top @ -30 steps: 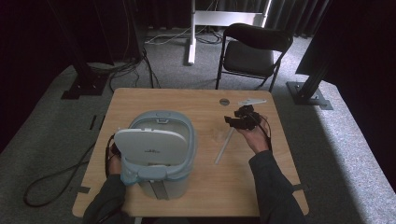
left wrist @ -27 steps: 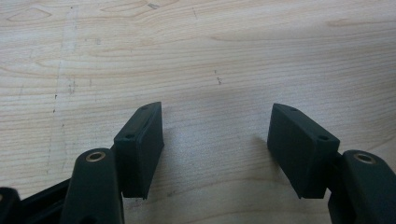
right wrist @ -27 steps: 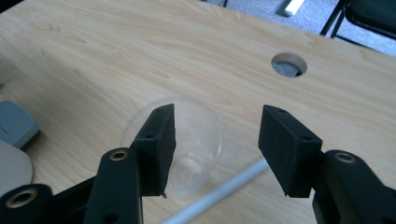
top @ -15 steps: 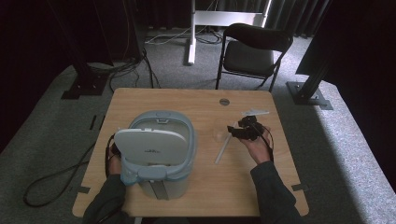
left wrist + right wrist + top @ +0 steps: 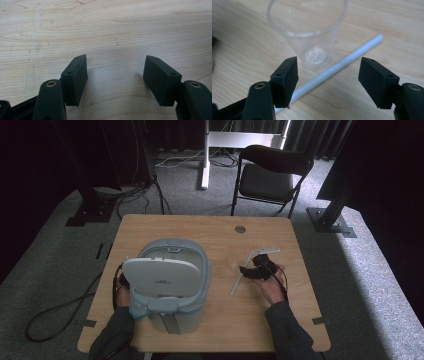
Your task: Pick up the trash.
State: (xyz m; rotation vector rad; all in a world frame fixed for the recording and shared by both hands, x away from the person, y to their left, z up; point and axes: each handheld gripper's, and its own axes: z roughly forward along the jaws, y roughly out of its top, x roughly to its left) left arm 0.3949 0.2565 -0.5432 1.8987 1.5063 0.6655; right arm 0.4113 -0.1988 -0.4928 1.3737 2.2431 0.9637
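A clear plastic cup (image 5: pixel 308 32) stands upright on the wooden table (image 5: pixel 300 320), just ahead of my right gripper (image 5: pixel 328 82). A white straw (image 5: pixel 337 67) lies flat in front of the cup and runs diagonally under the jaws. The jaws have just been opening and stand open, with nothing pressed between the pads. In the high view the right gripper (image 5: pixel 255 270) hangs low over the straw (image 5: pixel 236 282), right of a large grey-blue lidded container (image 5: pixel 167 282). My left gripper (image 5: pixel 116 80) is open over bare wood; the left hand (image 5: pixel 120 287) rests at the container's left side.
A round grommet (image 5: pixel 240 229) sits in the tabletop near the far edge. A black folding chair (image 5: pixel 272 175) stands behind the table. A cable (image 5: pixel 55 312) loops on the carpet at the left. Bare wood lies near the front right of the table.
My right gripper has come down and toward the near edge, ending low over the straw, and its jaws have spread wider. The left hand and the container have stayed put.
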